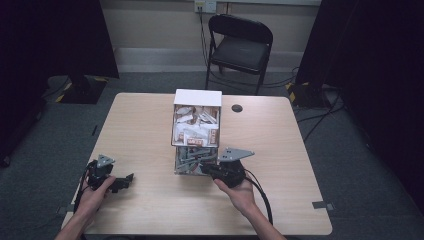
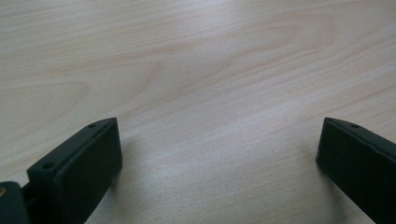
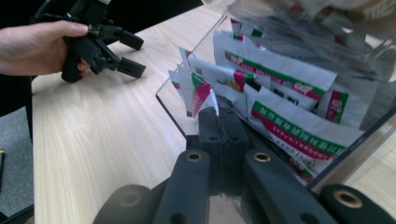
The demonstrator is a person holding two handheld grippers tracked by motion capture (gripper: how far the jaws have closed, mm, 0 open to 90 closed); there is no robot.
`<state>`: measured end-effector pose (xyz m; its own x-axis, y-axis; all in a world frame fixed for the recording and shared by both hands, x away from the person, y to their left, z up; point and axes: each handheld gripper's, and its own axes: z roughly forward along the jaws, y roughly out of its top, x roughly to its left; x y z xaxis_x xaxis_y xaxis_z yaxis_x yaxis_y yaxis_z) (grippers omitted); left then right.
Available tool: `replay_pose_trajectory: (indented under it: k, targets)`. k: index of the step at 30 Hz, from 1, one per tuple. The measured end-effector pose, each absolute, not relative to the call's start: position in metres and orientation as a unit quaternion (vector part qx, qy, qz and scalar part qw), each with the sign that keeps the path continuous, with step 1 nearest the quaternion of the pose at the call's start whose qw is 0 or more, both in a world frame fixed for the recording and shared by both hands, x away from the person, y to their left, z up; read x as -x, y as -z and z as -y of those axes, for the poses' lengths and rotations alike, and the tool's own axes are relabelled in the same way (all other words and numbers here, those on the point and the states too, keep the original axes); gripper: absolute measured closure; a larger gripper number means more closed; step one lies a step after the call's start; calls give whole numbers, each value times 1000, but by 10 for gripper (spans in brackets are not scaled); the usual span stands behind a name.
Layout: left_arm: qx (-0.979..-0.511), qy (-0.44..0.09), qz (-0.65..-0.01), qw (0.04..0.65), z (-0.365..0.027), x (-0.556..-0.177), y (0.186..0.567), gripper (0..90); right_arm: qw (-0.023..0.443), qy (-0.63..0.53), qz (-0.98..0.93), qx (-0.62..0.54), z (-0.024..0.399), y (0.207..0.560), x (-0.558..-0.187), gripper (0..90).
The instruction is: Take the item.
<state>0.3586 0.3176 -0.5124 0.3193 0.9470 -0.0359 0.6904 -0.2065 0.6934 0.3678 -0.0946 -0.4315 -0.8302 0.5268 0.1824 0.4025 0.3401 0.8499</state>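
A clear plastic bin stands at the table's middle, stuffed with white packets printed with red and green bands. Behind it sits a white-backed compartment of white and brown sachets. My right gripper reaches into the bin's near opening from the right. In the right gripper view its jaws are pressed together with their tips among the packets; whether a packet is pinched between them is not visible. My left gripper rests on the table at the near left, open, with only bare wood between its fingers.
The wooden table has bare room left of the bin. A small black round disc lies behind and right of the bin. A black folding chair stands beyond the far edge. Cables trail from both grippers toward the near edge.
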Motion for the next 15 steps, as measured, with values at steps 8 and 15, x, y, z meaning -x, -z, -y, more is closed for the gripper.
replay_pose_trajectory:
  k: [8,15]
  targets:
    - [-749,-204,-546,313,-318,-359,512,0,58,-508,-809,-290,97,429,-369,900]
    - [-749,-204,-546,314,-318,-359,512,0,58,-519,-802,-289,101,423,-368,900]
